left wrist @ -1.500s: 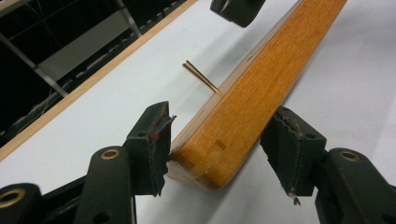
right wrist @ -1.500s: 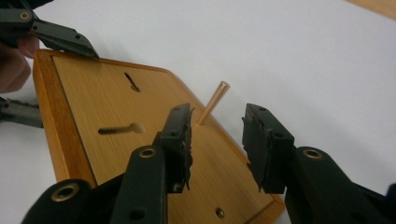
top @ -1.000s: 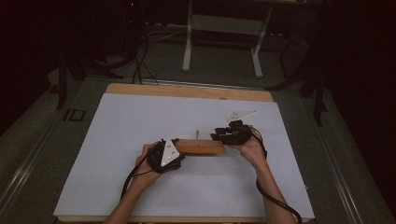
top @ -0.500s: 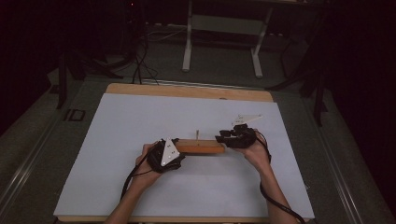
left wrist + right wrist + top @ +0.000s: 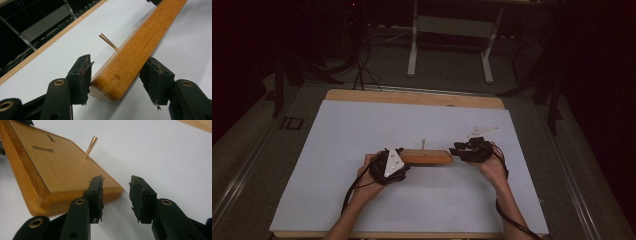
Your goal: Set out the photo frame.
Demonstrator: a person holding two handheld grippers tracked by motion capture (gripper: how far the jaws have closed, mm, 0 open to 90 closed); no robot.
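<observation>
Left gripper (image 5: 115, 75) clamped across the near end of the wooden block (image 5: 140, 47), one pad on each long side. Block lying flat on the white tabletop (image 5: 362, 135), stretching away from those jaws toward the right gripper (image 5: 116, 192). Thin brass pin (image 5: 90, 147) standing upright from the block's top face, ahead of both grippers. Right gripper partly open at the block's far end, gripping nothing; one jaw against the block's corner, the other over bare tabletop.
</observation>
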